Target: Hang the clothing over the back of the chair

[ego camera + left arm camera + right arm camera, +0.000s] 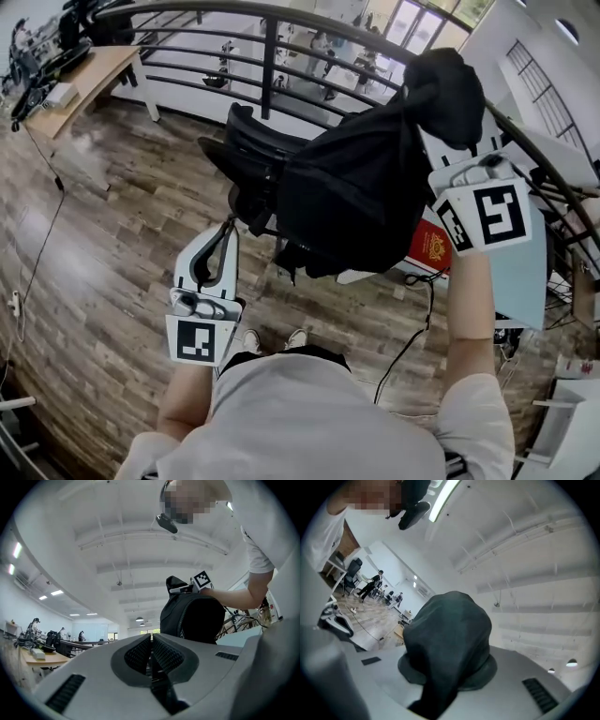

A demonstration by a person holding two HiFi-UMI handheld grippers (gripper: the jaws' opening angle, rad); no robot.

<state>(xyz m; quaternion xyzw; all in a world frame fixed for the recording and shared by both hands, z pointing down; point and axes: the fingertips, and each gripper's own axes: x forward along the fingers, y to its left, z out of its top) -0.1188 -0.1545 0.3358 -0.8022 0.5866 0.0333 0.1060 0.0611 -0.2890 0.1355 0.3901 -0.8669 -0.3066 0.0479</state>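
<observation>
An open office or lab: wood-plank floor (112, 234), desk (89, 80) with gear, curved railing (270, 56); ceiling lights (56, 592).

Jaws of the right gripper (446, 674) buried under the black clothing (450, 620), chair (251, 161) back mostly covered by that cloth at centre frame, red object (433, 249) half hidden beneath its lower right hem, tabletop (89, 80) cut off at upper left, distant people (370, 585) too small to make out.
</observation>
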